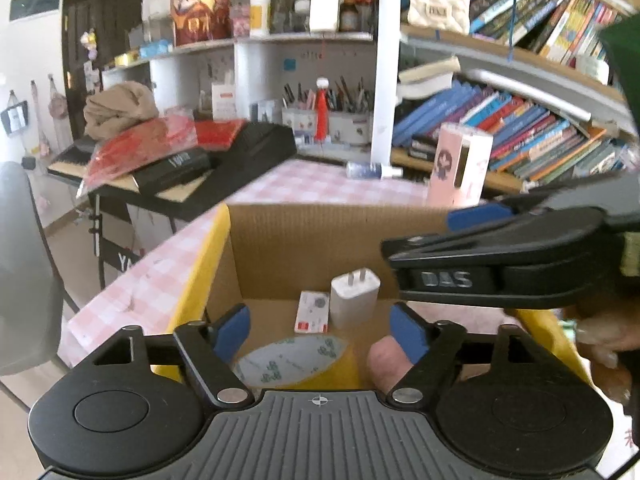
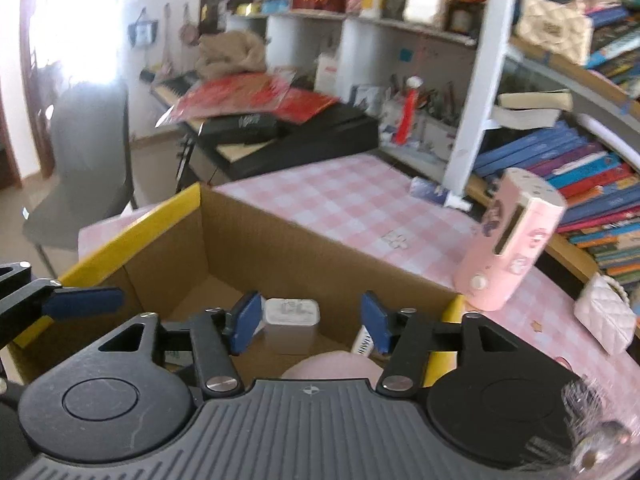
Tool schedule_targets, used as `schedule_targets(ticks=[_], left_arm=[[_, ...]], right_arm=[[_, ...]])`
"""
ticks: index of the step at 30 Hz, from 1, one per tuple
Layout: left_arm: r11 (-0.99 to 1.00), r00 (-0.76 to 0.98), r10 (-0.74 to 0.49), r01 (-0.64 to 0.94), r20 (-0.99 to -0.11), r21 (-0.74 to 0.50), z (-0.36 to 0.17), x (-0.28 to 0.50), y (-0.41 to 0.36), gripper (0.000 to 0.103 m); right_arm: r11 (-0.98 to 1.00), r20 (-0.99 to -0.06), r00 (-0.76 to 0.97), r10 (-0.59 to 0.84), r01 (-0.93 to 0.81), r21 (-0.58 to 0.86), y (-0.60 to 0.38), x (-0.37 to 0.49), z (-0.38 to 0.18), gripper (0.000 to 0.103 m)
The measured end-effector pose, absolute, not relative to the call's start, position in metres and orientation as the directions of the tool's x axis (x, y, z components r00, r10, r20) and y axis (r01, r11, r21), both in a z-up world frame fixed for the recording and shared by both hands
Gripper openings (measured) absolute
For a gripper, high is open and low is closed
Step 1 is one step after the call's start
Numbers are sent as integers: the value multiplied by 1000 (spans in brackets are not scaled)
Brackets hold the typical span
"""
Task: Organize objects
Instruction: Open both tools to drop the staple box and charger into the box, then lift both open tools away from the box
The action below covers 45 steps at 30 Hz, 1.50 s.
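Observation:
An open cardboard box point(image 1: 304, 236) with yellow-taped edges stands on the pink checked table point(image 1: 320, 184). Inside lie a white charger plug point(image 1: 354, 294), a small white card point(image 1: 313, 312), a tape roll point(image 1: 296, 360) and a pink rounded object point(image 1: 386, 360). My left gripper point(image 1: 320, 334) hovers over the box, open and empty. My right gripper point(image 2: 312, 322) is also open and empty above the box point(image 2: 280, 240), over the charger point(image 2: 292, 312) and the pink object point(image 2: 332, 364). The right gripper's body crosses the left wrist view point(image 1: 500, 260).
A pink cylindrical case point(image 2: 512, 240) stands just beyond the box's right corner. A white quilted pouch point(image 2: 606, 318) lies at the right. Bookshelves point(image 1: 520, 128) run behind the table. A black keyboard stand with red items point(image 1: 180, 160) and a grey chair point(image 2: 84, 168) are to the left.

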<state>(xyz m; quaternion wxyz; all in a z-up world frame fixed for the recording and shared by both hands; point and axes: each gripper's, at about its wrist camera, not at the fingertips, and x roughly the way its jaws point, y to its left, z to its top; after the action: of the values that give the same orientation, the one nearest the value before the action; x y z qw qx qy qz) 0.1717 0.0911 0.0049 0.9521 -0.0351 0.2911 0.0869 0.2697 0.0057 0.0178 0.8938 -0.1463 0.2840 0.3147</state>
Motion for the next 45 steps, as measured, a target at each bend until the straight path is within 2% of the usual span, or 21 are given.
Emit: schedule_targets(ticks=[6, 11, 16, 24, 31, 45], left_arm=[[984, 847, 135, -174, -513, -28, 18, 154, 91, 86], [984, 861, 123, -171, -494, -53, 24, 140, 96, 88], [985, 867, 107, -160, -488, -69, 23, 124, 98, 91], [986, 853, 111, -159, -510, -51, 14, 88, 98, 96], [989, 826, 101, -143, -554, -33, 2, 50, 94, 97], [995, 796, 86, -98, -599, 13, -10, 3, 87, 97]], right_arm=[[837, -525, 726, 443, -545, -48, -30, 248, 38, 58], [911, -461, 814, 352, -412, -33, -63, 227, 50, 64], [958, -436, 866, 245, -284, -25, -90, 202, 49, 71], [980, -511, 848, 137, -193, -57, -98, 149, 19, 79], [979, -595, 795, 116, -194, -69, -87, 100, -7, 82], [977, -648, 754, 109, -200, -69, -77, 43, -25, 88]])
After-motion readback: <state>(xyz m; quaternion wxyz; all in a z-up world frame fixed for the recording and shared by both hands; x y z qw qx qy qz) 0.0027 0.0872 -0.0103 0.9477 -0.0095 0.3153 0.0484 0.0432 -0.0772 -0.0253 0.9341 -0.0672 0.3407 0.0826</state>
